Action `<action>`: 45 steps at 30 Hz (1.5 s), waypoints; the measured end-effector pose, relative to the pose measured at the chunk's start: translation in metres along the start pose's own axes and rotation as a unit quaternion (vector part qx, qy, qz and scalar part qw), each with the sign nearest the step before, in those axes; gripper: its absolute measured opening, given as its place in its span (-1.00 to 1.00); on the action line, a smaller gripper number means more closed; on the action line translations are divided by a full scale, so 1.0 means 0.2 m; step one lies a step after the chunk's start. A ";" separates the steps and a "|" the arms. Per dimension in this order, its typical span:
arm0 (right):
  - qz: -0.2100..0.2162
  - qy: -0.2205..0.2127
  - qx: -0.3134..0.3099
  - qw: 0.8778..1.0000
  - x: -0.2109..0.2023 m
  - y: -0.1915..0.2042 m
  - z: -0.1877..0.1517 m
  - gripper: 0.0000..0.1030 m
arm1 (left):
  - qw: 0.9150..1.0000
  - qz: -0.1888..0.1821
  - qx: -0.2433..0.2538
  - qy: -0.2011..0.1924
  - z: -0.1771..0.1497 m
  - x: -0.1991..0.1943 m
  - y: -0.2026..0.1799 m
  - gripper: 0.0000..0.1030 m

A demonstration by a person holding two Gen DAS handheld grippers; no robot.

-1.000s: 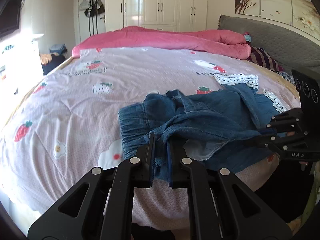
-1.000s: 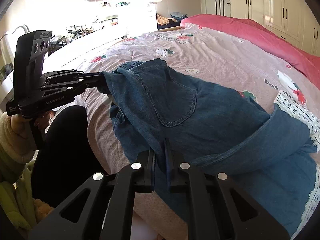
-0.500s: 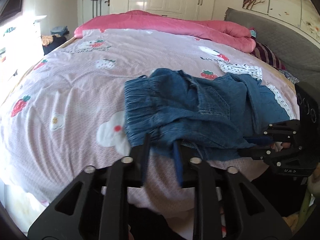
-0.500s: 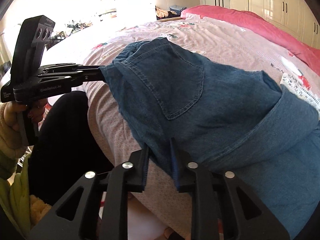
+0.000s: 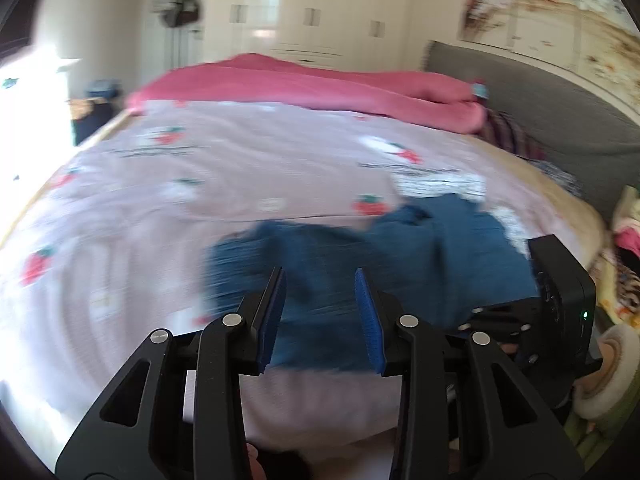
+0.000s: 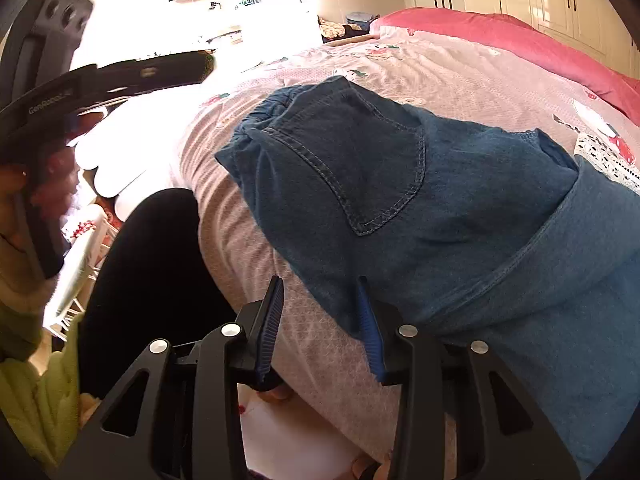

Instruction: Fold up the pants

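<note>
Blue denim pants [image 6: 400,184] lie bunched on the pink strawberry-print bed sheet [image 6: 460,76] near its front edge, back pocket up. My right gripper [image 6: 319,284] is just in front of them with its jaws opening. The pants' near edge sits by the right pad, and neither pad presses on it. In the blurred left wrist view the pants [image 5: 400,252] lie just beyond my left gripper [image 5: 319,276], whose jaws are also opening with nothing clamped. The left gripper [image 6: 140,76] shows raised at the upper left of the right wrist view. The right gripper's body [image 5: 560,300] shows at the right.
A rolled pink duvet [image 5: 320,84] lies along the far side of the bed, with a grey headboard [image 5: 540,96] to its right. White lace cloth [image 6: 600,152] lies beside the pants. A person's dark-clad leg [image 6: 148,264] stands against the bed's front edge. White wardrobes [image 5: 320,16] line the far wall.
Both grippers were shut on the pants' edge and have let go, jaws spreading. The pants settled onto the sheet. The left gripper lifted up and away from them.
</note>
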State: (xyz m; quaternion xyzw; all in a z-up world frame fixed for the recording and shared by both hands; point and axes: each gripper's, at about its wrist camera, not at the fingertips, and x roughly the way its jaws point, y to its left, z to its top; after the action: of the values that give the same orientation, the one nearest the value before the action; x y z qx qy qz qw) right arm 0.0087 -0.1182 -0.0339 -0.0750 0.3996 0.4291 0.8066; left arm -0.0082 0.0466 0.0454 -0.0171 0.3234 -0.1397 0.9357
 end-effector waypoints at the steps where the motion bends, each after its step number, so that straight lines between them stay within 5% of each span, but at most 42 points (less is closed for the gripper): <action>1: -0.003 -0.003 0.000 1.000 -0.04 -0.01 0.00 -0.30 | 1.000 -0.007 0.005 0.012 0.01 0.06 -0.03 -0.47; 5: -0.046 -0.024 0.011 0.999 -0.22 -0.10 -0.01 -0.29 | 0.998 -0.031 -0.009 0.057 -0.03 0.27 -0.06 -0.47; 9: -0.100 -0.040 0.078 0.991 -0.37 -0.35 -0.08 -0.08 | 0.994 -0.007 -0.009 0.108 -0.17 0.44 -0.04 -0.47; 14: -0.123 -0.005 0.146 0.982 -0.34 -0.57 -0.17 -0.03 | 0.995 -0.008 -0.014 0.094 -0.20 0.43 -0.01 -0.46; 17: -0.106 -0.036 0.166 0.980 -0.44 -0.63 -0.14 0.21 | 0.998 -0.021 -0.011 0.066 -0.13 0.30 -0.05 -0.13; 21: -0.137 -0.057 0.145 0.978 -0.53 -0.71 0.05 0.38 | 0.997 -0.070 0.016 0.023 -0.01 0.18 -0.19 0.17; 24: -0.150 -0.057 0.137 0.977 -0.49 -0.81 0.24 0.46 | 0.991 -0.129 0.016 0.042 0.05 0.29 -0.31 0.19; 30: -0.155 -0.003 0.147 0.977 -0.30 -1.07 0.56 0.55 | 0.983 -0.168 0.005 0.076 0.09 0.54 -0.46 0.18; 35: -0.183 0.078 0.110 0.974 -0.06 -1.16 0.71 0.66 | 0.979 -0.173 -0.023 0.109 0.06 0.71 -0.48 -0.19; 37: -0.194 0.096 0.101 0.971 0.01 -1.18 0.73 0.67 | 0.979 -0.167 -0.024 0.116 0.03 0.76 -0.47 -0.50; 42: -0.217 0.135 0.063 0.965 0.18 -1.20 0.80 0.67 | 0.976 -0.180 -0.038 0.120 -0.01 0.80 -0.41 -0.86; 44: -0.230 0.167 0.059 0.957 0.27 -1.23 0.81 0.66 | 0.976 -0.178 -0.032 0.118 -0.01 0.81 -0.41 -0.90; 45: -0.234 0.180 0.059 0.954 0.30 -1.24 0.80 0.49 | 0.976 -0.178 -0.031 0.118 -0.02 0.81 -0.41 -0.91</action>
State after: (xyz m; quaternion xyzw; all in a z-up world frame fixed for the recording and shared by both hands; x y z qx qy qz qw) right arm 0.3075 -0.1594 -0.0239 -0.1950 0.5341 0.1832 0.8020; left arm 0.0908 -0.0768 -0.0443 -0.0870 0.4273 -0.2953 0.8501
